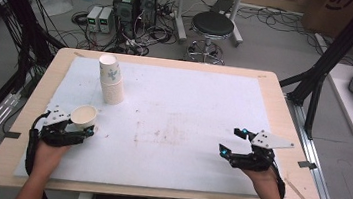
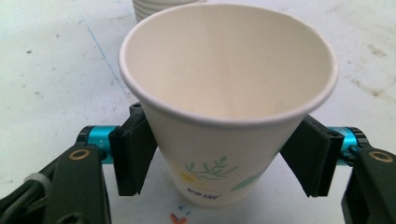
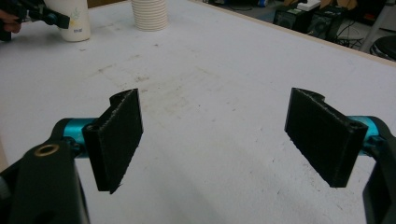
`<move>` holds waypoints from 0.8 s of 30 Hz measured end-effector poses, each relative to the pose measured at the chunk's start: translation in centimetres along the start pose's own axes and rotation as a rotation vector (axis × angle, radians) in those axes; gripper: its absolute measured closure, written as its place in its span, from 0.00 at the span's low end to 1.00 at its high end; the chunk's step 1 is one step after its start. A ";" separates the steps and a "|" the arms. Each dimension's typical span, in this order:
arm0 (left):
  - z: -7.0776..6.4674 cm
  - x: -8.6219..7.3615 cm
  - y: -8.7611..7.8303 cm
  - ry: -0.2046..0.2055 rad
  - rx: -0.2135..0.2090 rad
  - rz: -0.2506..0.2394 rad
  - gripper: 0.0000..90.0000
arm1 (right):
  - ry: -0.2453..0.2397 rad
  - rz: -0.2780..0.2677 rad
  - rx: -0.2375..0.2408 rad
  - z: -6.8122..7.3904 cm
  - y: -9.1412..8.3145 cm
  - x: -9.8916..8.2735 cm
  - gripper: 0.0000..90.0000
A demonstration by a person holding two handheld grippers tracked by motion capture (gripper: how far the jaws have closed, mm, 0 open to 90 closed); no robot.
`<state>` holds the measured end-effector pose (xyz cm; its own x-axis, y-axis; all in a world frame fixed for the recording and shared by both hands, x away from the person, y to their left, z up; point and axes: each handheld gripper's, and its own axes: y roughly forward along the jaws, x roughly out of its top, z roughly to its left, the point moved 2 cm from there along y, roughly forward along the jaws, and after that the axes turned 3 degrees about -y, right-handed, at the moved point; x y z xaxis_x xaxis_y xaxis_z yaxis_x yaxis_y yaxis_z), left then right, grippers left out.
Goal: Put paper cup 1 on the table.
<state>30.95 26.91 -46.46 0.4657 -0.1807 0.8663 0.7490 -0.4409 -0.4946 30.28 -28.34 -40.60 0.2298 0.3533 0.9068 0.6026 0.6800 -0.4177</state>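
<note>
My left gripper has both black pads clamped against the sides of 1 upright white paper cup with a leaf print, which sits at the table's near left, just in front of the stack of white paper cups. My right gripper rests at the near right, jaws wide apart with nothing between them, over the white table cover.
</note>
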 end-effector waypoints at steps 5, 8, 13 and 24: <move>0.0 -0.2 -0.4 -0.004 0.000 0.009 0.33 | 0.003 0.005 0.005 0.0 0.1 0.0 0.22; 0.0 -0.2 -0.6 -0.003 -0.006 0.006 0.32 | 0.001 0.007 0.010 0.1 0.2 0.0 0.22; -0.1 0.2 -1.1 -0.032 -0.022 -0.029 0.24 | 0.002 0.006 0.009 0.0 0.2 0.1 0.22; -0.1 2.2 -3.3 -0.039 0.024 -0.149 0.19 | 0.004 0.004 0.005 0.1 0.0 0.1 0.22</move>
<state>29.47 27.88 -42.97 0.3667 -0.0803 0.9269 0.8217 -0.4391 -0.3632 30.24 -28.22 -40.55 0.2352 0.3539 0.9052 0.5976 0.6819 -0.4218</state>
